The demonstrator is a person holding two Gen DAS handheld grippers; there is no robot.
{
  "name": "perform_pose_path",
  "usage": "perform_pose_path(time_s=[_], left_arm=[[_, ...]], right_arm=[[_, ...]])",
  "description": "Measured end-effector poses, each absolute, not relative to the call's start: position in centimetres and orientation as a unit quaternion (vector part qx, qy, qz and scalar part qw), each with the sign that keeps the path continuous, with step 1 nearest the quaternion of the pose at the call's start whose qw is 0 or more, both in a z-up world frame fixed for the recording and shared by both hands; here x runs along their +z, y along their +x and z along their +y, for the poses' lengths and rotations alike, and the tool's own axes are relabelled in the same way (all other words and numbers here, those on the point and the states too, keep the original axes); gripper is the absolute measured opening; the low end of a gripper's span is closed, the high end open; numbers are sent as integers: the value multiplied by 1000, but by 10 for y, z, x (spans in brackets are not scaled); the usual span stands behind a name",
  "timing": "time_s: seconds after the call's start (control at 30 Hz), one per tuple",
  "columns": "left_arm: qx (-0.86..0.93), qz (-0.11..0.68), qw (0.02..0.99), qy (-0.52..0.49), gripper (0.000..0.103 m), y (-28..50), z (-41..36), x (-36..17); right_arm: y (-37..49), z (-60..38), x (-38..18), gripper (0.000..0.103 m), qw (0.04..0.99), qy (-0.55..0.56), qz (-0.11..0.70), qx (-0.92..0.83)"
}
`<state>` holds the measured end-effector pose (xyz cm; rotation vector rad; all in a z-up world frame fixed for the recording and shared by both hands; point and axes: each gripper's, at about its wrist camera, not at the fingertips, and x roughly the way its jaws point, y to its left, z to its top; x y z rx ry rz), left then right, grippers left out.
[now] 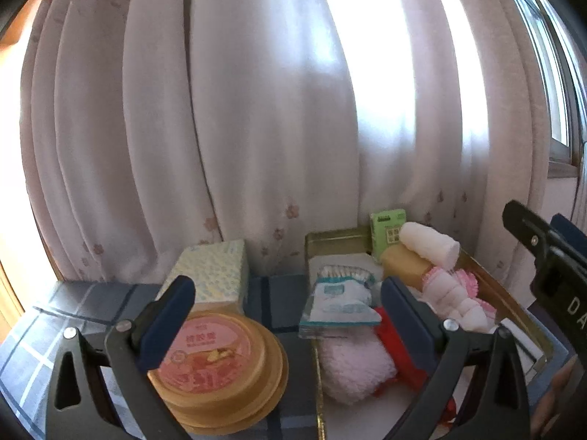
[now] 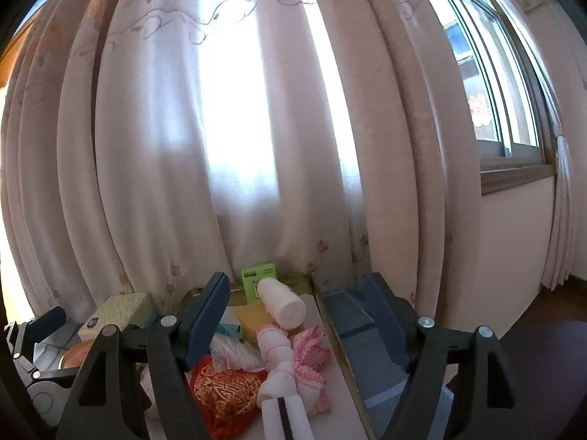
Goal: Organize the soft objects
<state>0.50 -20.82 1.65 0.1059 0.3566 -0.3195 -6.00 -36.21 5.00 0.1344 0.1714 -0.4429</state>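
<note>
Pale floral curtains [image 1: 227, 117] fill the background, with a window [image 2: 488, 84] at the upper right of the right wrist view, and below them a desk under a blue checked cloth [image 1: 279, 300] carries a gold tin tray [image 1: 337, 242]. The soft things lie in that tray: a white rolled cloth [image 2: 284, 302], a white and pink doll [image 2: 290, 359], a red and gold pouch [image 2: 227, 385], a fluffy pink cloth [image 1: 352, 370] and a packet of cotton swabs [image 1: 339, 302]. Outside it, at the lower left, sit a tissue pack [image 1: 216, 275] and a round tub [image 1: 216, 370]. Both the left tool [image 1: 290, 322] and the right tool [image 2: 297, 322] stand spread and hold nothing. As I judge it, closing over such a crowded heap could snag two pieces at once, or nudge the loosely perched roll off the pile. Writing is scarce: the tub's pink label and the green box [image 1: 387, 233] carry print too blurred to read; partial letters "DA" show on the right tool at the right edge.
</note>
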Motion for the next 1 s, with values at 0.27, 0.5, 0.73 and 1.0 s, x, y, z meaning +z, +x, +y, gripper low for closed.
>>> perform_pose_path(time_s=[0.27, 0.5, 0.73, 1.0], left_arm=[[-158, 163, 972, 55, 103, 1, -206, 15], [-155, 157, 975, 28, 103, -2, -197, 17], [-159, 150, 975, 31, 103, -7, -197, 18], [-156, 151, 976, 29, 103, -7, -197, 19]], right_arm=[[-69, -360, 49, 78, 970, 67, 70, -225], [-76, -351, 51, 78, 970, 56, 56, -229], [-82, -342, 55, 78, 970, 34, 36, -238], [-81, -338, 56, 80, 970, 21, 34, -238]])
